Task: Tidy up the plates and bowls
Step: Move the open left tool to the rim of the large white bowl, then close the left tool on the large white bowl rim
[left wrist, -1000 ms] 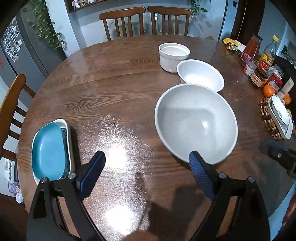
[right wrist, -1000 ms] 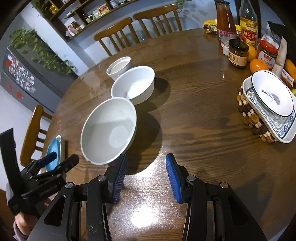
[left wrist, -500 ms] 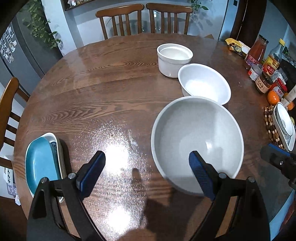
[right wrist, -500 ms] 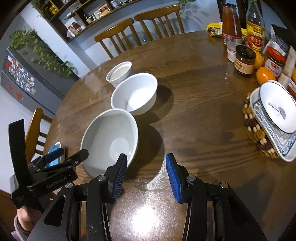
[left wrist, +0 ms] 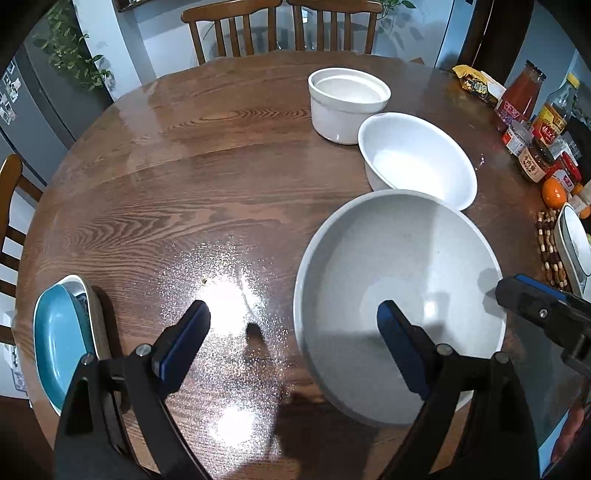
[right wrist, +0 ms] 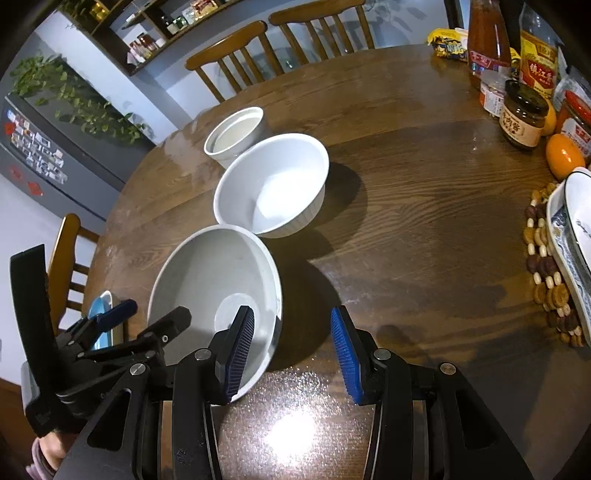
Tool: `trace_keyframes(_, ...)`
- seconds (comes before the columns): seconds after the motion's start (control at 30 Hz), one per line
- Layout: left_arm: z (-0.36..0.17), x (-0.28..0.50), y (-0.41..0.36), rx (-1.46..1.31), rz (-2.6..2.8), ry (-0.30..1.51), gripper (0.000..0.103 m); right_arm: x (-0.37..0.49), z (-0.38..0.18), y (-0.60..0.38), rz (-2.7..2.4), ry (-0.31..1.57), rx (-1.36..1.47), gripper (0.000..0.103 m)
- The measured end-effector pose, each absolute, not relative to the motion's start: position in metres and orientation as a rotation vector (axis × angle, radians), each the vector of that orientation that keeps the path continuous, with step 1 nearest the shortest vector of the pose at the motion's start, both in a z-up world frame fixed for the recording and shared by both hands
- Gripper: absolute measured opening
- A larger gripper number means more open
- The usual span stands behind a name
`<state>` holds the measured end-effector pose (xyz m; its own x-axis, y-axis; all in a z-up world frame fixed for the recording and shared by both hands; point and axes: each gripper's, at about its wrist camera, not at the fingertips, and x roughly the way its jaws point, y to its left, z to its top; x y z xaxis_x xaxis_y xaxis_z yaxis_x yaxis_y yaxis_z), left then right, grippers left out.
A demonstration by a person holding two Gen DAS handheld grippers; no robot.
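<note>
- Spanning both views: a round, glossy dark-brown wooden table [left wrist: 192, 192] with strong grain and bright lamp glare near its close edge.
- Room: slatted wooden chairs [left wrist: 280, 29] at the far side, grey-blue walls, trailing green plant [right wrist: 74, 99], dark wall shelf [right wrist: 155, 33] bearing jars.
- Large shallow speckled grey ceramic bowl [left wrist: 399, 295], matte, wide-rimmed, nearest the grippers.
- Medium glossy white ceramic bowl with fluted outer wall [right wrist: 273, 184], just behind the grey one; rims look close to touching.
- Small straight-sided white ceramic ramekin [left wrist: 347, 103], farthest, just beside the medium bowl.
- Teal rounded-rectangular plate [left wrist: 59, 343] stacked on a white patterned dish, at the table's left edge.
- White oval bowl on a blue-patterned plate [right wrist: 569, 243], resting on a beaded wooden trivet [right wrist: 546, 273], right edge.
- Sauce bottles and jars [right wrist: 517, 74], orange fruit [right wrist: 563, 157], far right.
- Left gripper [left wrist: 293, 336]: blue-padded jaws wide apart, one pad over the grey bowl, holding nothing.
- Right gripper [right wrist: 291, 343]: jaws partly apart, straddling the grey bowl's near rim, not gripping.
</note>
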<state>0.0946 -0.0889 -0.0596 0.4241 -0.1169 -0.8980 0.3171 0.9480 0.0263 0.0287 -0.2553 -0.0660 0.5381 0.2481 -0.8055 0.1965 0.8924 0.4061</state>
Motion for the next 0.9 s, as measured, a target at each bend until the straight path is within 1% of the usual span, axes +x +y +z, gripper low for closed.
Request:
trace_keyframes(0.5,-0.067,0.099,-0.089,0.206,-0.271,1.107,0.091,0.047,-0.082,-0.248,0.086,1.065,0.481,0.044)
trace_keyframes(0.67,-0.068,0.098,-0.091,0.204,-0.286,1.108,0.082,0.051,-0.085,-0.243,0.104,1.076,0.474,0.044)
trace_keyframes(0.7,-0.068,0.097,-0.092,0.204,-0.292,1.105,0.076,0.052,-0.085,-0.243,0.108,1.077,0.474,0.044)
trace_keyframes(0.73,-0.067,0.097,-0.093,0.204,-0.296,1.103,0.067,0.052,-0.085,-0.242,0.111,1.076,0.474,0.044)
trace_keyframes(0.8,-0.067,0.096,-0.094,0.204,-0.306,1.102,0.059,0.052,-0.085,-0.243,0.114,1.072,0.473,0.044)
trace_keyframes(0.83,-0.066,0.095,-0.095,0.202,-0.314,1.101,0.057,0.051,-0.085,-0.243,0.113,1.070,0.474,0.044)
trace_keyframes(0.9,-0.066,0.094,-0.097,0.204,-0.321,1.097,0.055,0.051,-0.085,-0.244,0.110,1.071,0.474,0.044)
